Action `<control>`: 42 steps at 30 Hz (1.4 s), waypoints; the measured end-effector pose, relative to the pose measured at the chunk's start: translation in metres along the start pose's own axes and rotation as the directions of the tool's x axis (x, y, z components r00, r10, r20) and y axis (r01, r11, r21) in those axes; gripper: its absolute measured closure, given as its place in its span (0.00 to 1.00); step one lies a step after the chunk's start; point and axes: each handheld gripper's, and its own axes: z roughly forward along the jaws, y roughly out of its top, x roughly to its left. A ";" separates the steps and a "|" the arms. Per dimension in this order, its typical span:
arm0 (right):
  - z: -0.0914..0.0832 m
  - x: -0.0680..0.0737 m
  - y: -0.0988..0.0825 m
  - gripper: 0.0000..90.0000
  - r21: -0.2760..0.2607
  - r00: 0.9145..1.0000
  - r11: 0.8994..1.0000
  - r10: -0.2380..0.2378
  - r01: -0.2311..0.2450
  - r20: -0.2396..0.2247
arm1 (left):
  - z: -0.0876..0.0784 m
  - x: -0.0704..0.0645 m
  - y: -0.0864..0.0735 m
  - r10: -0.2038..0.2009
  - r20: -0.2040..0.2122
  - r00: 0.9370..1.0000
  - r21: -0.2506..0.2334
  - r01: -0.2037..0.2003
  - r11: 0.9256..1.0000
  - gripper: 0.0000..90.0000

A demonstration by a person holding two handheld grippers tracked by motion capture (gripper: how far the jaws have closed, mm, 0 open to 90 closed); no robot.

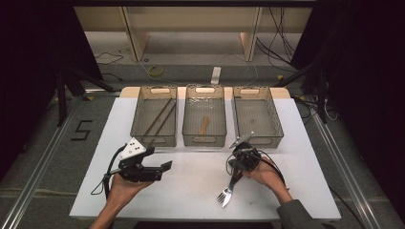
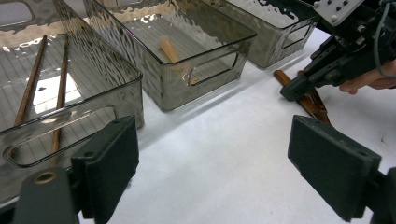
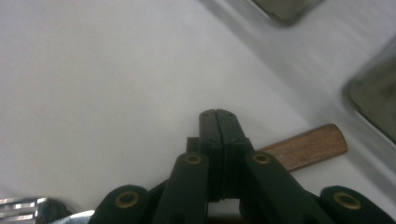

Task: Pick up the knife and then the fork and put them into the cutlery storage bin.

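1. White tabletop (image 1: pixel 200 186) carries three clear grey bins in a row along its far side.
2. Right gripper (image 1: pixel 237 164) has its jaws pressed tight together, clamped on the fork (image 1: pixel 225 194); the tines hang toward the person, and the wooden handle (image 3: pixel 306 147) pokes out past the black jaws.
3. Fork sits just in front of the bins, between the middle and right ones.
4. Left gripper (image 1: pixel 162 170) hovers with jaws wide apart, nothing between them.
5. Left bin (image 1: pixel 155 117) holds two dark chopsticks (image 2: pixel 44 91).
6. Middle bin (image 1: pixel 204 116) holds one wooden-handled piece (image 2: pixel 170 50).
7. Right bin (image 1: pixel 256 116) sits beside them; contents can't be made out.
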 end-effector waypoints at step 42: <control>-0.058 0.015 -0.073 0.82 0.062 0.999 0.998 -0.012 0.010 0.033 | 0.002 -0.002 0.000 0.005 0.001 1.000 0.008 -0.005 1.000 0.17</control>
